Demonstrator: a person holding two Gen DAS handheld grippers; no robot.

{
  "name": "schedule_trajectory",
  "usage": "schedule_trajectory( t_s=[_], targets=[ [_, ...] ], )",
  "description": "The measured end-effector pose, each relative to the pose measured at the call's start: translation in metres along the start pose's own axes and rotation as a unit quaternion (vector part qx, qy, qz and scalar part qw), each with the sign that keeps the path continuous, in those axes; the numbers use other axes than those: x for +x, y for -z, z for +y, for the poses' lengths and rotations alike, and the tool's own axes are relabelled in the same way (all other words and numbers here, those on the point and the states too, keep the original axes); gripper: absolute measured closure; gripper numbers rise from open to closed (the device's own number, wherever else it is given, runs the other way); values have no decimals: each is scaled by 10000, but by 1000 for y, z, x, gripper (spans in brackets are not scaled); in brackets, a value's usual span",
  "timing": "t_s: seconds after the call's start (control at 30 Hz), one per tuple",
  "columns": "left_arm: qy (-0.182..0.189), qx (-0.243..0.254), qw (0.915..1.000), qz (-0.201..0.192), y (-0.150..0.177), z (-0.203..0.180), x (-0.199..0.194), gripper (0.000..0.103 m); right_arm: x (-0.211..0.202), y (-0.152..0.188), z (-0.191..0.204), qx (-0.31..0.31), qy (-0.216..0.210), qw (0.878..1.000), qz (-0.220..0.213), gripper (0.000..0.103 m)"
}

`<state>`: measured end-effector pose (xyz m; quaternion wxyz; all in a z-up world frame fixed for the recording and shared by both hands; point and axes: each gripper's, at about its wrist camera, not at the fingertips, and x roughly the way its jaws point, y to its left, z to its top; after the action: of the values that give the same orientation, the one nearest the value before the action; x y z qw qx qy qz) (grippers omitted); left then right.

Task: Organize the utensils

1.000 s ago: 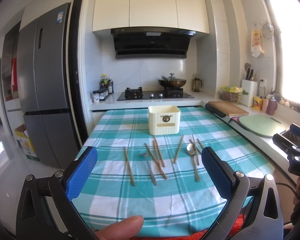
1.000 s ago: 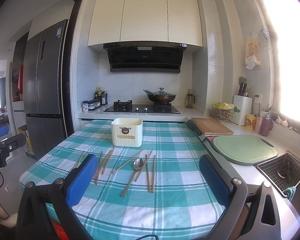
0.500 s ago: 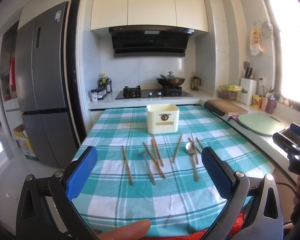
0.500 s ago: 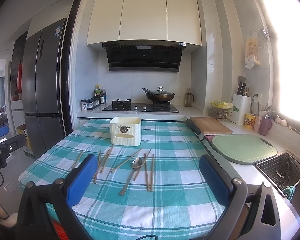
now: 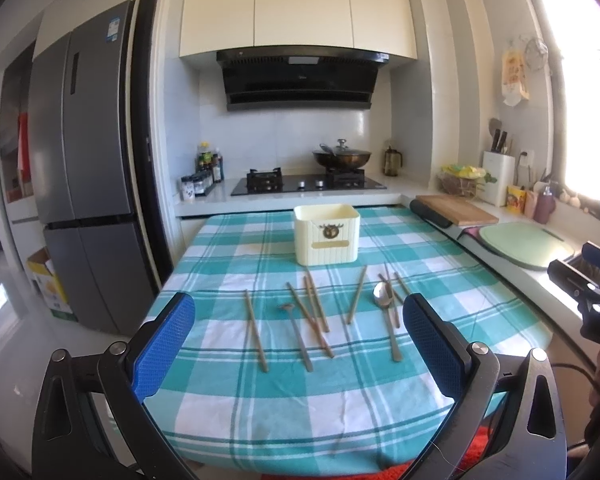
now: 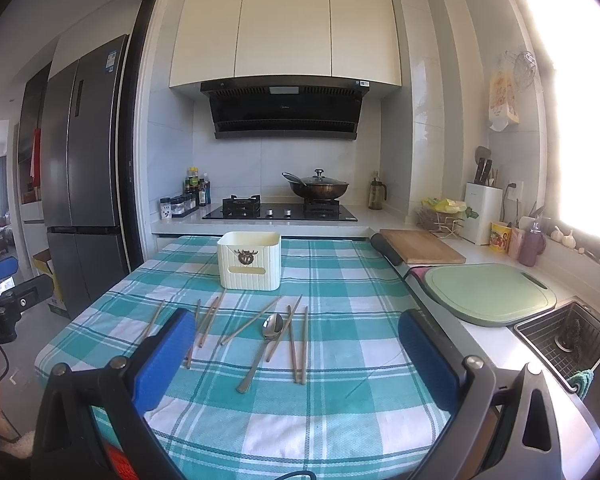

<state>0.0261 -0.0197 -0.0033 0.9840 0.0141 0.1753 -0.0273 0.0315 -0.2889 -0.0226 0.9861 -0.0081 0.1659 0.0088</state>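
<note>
Utensils lie scattered on the checked cloth (image 5: 300,412) of the desk, in front of the cream holder (image 5: 326,233): a large spoon (image 5: 386,316), a small spoon (image 5: 296,332) and loose chopsticks (image 5: 314,316), several crossing each other. The holder looks empty from here, so I judge the sorting not yet begun. My left tool (image 5: 300,344) hangs released above the near edge of the desk, jaws wide apart and gripping nothing; my right tool (image 6: 296,356) is the same, released and empty, seen low over the cloth.

Risks as I see them: the chopsticks are thin and flat on soft cloth, so a pinch may catch fabric and drag the whole spread. Where sticks overlap beside the large spoon, closing on one could flick its neighbour off the desk. The holder is light plastic by its look and stands free; a long stick dropped in at a slant might tip it or nudge it back. The two tools work close together, so they could collide over the middle pile.
</note>
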Motion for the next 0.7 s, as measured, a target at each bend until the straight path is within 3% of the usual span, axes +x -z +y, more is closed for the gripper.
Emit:
schedule_trajectory(
  t_s=[0.7],
  targets=[
    [-175,244,9993,234,-2,-6,31,0,26,-4,1,-35,-5,9998,198,0]
  ],
)
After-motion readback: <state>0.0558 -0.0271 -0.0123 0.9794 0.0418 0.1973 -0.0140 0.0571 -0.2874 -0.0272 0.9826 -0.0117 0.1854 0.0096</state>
